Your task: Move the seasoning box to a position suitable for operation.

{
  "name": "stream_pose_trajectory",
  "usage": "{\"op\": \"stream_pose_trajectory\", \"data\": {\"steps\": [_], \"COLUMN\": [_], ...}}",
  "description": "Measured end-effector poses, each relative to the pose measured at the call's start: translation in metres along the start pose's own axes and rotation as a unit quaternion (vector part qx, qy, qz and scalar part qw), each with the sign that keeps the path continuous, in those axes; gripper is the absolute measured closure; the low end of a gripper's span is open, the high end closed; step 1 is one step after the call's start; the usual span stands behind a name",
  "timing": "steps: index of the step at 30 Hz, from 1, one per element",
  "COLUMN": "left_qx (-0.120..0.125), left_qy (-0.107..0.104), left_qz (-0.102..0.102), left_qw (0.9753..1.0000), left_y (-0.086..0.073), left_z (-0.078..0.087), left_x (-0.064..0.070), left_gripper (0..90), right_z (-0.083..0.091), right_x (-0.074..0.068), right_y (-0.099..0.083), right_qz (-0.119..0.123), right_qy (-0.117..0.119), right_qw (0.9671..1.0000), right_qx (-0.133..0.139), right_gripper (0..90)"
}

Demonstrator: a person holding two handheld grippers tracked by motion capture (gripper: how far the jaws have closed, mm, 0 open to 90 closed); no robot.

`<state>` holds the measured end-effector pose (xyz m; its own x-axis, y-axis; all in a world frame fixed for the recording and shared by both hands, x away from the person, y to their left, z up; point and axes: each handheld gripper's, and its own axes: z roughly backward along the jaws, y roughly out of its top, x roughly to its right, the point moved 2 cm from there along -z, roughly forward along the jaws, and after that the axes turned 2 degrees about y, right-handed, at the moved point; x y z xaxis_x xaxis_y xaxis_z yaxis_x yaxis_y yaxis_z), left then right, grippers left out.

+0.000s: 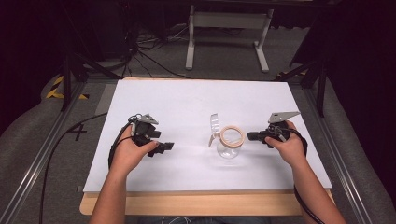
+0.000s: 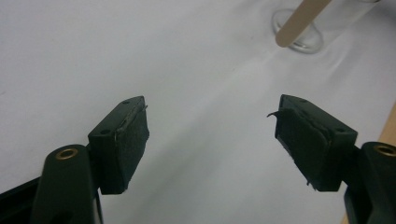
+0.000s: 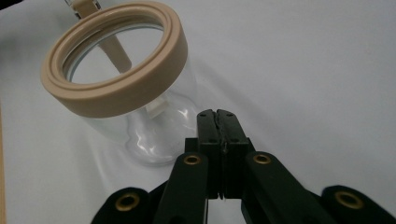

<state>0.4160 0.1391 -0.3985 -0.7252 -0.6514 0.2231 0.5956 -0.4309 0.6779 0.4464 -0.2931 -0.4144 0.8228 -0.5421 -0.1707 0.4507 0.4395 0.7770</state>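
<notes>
Clear glass jar with beige ring rim (image 1: 231,142) upright mid-table, lid flipped open. Left gripper (image 2: 212,135) jaws wide apart, empty; right gripper (image 3: 218,116) jaws pressed together just beside jar. Looks like pre-grasp; next probably needs right jaws spread first.

A white table (image 1: 187,102) on a grey floor (image 1: 159,60).
Beyond its far edge stands a white metal frame (image 1: 227,21); black cables (image 1: 140,46) trail across the floor at left.

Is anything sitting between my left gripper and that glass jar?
Nothing visible. The left gripper is open, with bare white table between it and the glass jar. The right gripper, jaws shut, sits just beside the jar's far side, out of that path.
</notes>
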Motion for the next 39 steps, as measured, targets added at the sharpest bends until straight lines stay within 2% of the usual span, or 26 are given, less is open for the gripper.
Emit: {"op": "stream_pose_trajectory", "data": {"steps": [1, 3, 5, 11, 15, 23, 30, 34, 39], "left_qx": [-0.001, 0.002, 0.002, -0.001, -0.012, -0.009, -0.013, -0.01, -0.01], "left_qy": [-0.01, -0.012, 0.003, 0.012, 0.027, 0.021, 0.015, 0.017, 0.011], "left_qz": [0.001, 0.003, 0.001, -0.004, -0.018, -0.014, -0.024, -0.02, -0.024], "left_qw": [1.0, 0.9999, 1.0, 0.9999, 0.9994, 0.9996, 0.9995, 0.9996, 0.9996], "left_y": [0.0, -0.001, -0.002, -0.008, -0.014, -0.019, -0.017, -0.014, -0.01], "left_z": [0.0, 0.0, 0.001, 0.005, 0.009, 0.008, 0.005, 0.003, -0.003], "left_x": [0.0, 0.0, 0.0, 0.003, 0.002, 0.004, 0.007, 0.006, 0.007], "left_gripper": [24.9, 24.3, 23.8, 23.8, 23.9, 24.1, 24.1, 23.1, 23.1], "right_z": [-0.001, -0.002, -0.004, -0.007, -0.016, -0.036, -0.036, -0.036, -0.034], "right_x": [0.0, -0.001, -0.002, -0.001, 0.001, 0.004, 0.004, 0.002, -0.001], "right_y": [0.001, 0.002, 0.003, 0.008, 0.011, 0.01, 0.008, 0.003, 0.0], "right_qz": [-0.001, 0.004, 0.008, 0.016, 0.02, 0.019, 0.014, 0.011, 0.013], "right_qy": [0.002, 0.003, 0.006, 0.01, 0.018, 0.028, 0.028, 0.025, 0.026], "right_qw": [1.0, 1.0, 1.0, 0.9998, 0.9996, 0.9992, 0.999, 0.9988, 0.9985], "right_qx": [0.0, 0.0, -0.001, 0.001, -0.003, -0.022, -0.033, -0.042, -0.046], "right_gripper": [90.0, 90.0, 90.0, 90.0, 90.0, 90.0, 90.0, 90.0, 90.0]}}
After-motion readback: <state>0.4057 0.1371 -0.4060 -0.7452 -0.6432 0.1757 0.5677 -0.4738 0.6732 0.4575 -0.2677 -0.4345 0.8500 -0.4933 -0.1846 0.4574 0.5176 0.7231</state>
